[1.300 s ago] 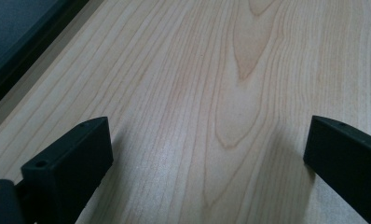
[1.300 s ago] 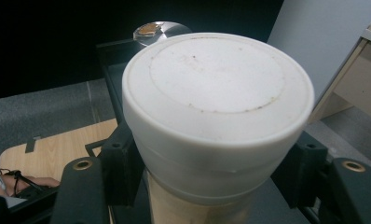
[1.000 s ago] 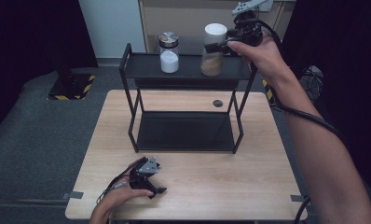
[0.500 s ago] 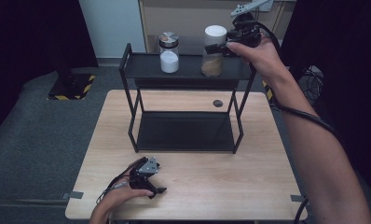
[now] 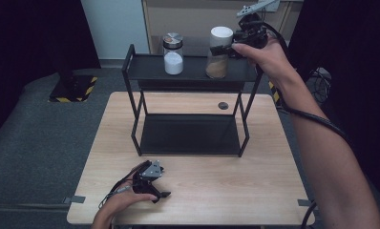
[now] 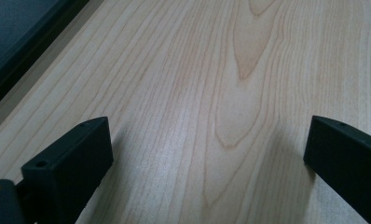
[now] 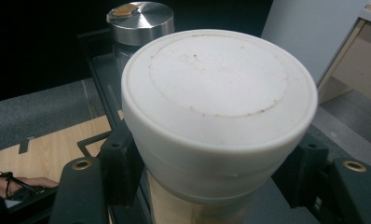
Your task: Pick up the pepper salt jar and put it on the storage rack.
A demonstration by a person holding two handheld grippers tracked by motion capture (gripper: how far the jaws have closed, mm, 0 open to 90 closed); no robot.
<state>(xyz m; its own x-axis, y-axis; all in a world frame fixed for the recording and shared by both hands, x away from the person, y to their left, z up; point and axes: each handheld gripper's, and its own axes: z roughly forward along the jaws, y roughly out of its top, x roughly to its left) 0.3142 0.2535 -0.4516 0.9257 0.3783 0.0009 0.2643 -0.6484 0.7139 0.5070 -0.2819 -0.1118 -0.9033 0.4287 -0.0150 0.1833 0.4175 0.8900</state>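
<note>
At the counter (image 5: 274, 191), the right hand-held gripper (image 5: 225, 48) is clamped on a white-lidded jar (image 5: 218, 59) of brown powder, its 2 jaws pressing the glass just under the lid, seemingly so the load hangs straight and cannot tip. The jar stands at about 1 o'clock on the top shelf of a black rack (image 5: 131, 71), its base on or just above the shelf; which, I cannot tell. A steel-lidded jar (image 5: 173, 53) of white powder stands apart at its 9 o'clock, leaving room for the jaws. The left hand-held gripper (image 5: 158, 192) lies at 7 o'clock on the counter, jaws spread wide over bare wood and holding nothing, apparently parked clear of the work. A small dark disc (image 5: 223, 105) sits behind the rack's lower shelf.
</note>
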